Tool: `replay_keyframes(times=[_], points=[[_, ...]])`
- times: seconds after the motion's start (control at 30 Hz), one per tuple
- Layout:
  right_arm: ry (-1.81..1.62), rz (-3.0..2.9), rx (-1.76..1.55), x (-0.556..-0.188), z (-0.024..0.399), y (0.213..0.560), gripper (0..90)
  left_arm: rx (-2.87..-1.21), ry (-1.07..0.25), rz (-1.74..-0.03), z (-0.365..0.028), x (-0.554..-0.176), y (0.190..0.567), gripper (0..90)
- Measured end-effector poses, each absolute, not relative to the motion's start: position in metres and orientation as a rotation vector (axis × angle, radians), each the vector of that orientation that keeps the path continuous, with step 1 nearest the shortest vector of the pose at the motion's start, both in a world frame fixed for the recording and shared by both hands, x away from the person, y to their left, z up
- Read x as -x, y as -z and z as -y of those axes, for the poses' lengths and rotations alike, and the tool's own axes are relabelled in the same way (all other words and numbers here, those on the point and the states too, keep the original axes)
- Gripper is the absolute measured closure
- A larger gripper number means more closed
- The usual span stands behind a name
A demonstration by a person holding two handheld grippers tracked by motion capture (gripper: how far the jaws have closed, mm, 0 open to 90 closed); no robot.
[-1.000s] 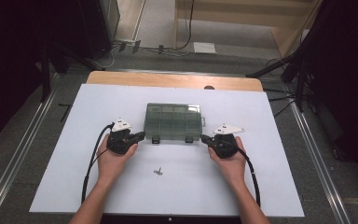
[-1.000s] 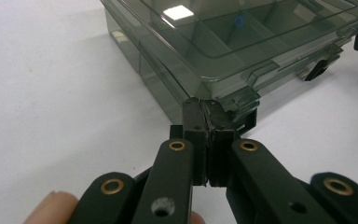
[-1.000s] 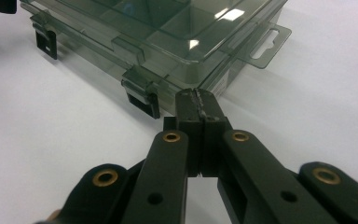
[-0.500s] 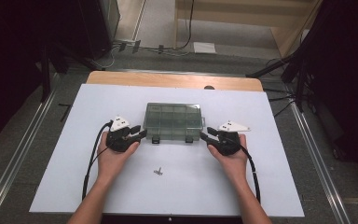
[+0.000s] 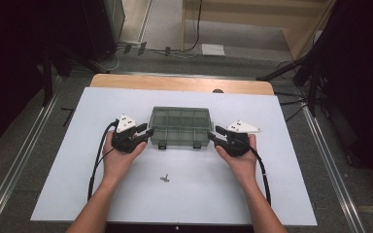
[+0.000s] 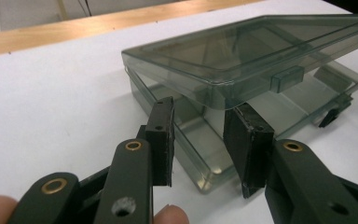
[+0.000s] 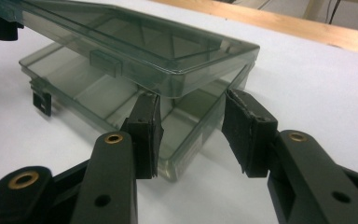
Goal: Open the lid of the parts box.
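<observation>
A smoky see-through plastic box (image 5: 179, 126) lies on the white board, its lid (image 6: 242, 51) tilted up off the base (image 6: 200, 154) at the front. My left gripper (image 5: 148, 133) stands open at the box's near left corner, which sits between the pads (image 6: 161, 135); one pad's top is just under the lid's edge. My right gripper (image 5: 217, 133) stands open in the same way at the near right corner (image 7: 182, 163), one pad (image 7: 144, 126) below the lid rim. Both pairs of jaws have just been opening. A hand holds each gripper.
A small metal piece (image 5: 164, 178) lies on the white board (image 5: 77, 184) in front of the box, between the forearms. Two dark latches (image 5: 162, 145) hang at the box's front. A wooden table edge (image 5: 179, 83) runs behind the board.
Both grippers' jaws have spread apart at the box's front corners. The hands have stayed in place.
</observation>
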State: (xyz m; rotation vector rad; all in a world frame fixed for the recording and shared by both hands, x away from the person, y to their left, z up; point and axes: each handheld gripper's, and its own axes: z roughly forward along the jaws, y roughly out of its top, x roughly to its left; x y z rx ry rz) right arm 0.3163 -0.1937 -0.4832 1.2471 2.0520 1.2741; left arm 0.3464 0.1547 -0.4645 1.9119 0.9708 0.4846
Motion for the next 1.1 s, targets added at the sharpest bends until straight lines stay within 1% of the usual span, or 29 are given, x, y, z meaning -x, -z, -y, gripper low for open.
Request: replay_keyframes(times=[0.77, 0.8, 0.97, 1.0, 1.1], points=[[-1.297, -2.014, -1.210, -0.347, 0.188, 0.460, 63.4, -1.894, -0.527, -0.937, -0.147, -0.373, 0.443, 64.4], [-1.297, -2.014, -1.212, -0.348, 0.188, 0.460, 63.9, -1.891, -0.528, -0.939, -0.146, -0.373, 0.443, 68.7], [-1.301, -1.995, -1.220, -0.354, 0.188, 0.459, 66.4, -1.895, -0.552, -0.934, -0.144, -0.378, 0.439, 69.1], [-1.299, -1.994, -1.225, -0.355, 0.188, 0.458, 67.1, -1.893, -0.560, -0.933, -0.144, -0.379, 0.438, 71.7], [-1.304, -1.977, -1.228, -0.358, 0.188, 0.458, 68.9, -1.895, -0.579, -0.928, -0.144, -0.382, 0.436, 73.1]])
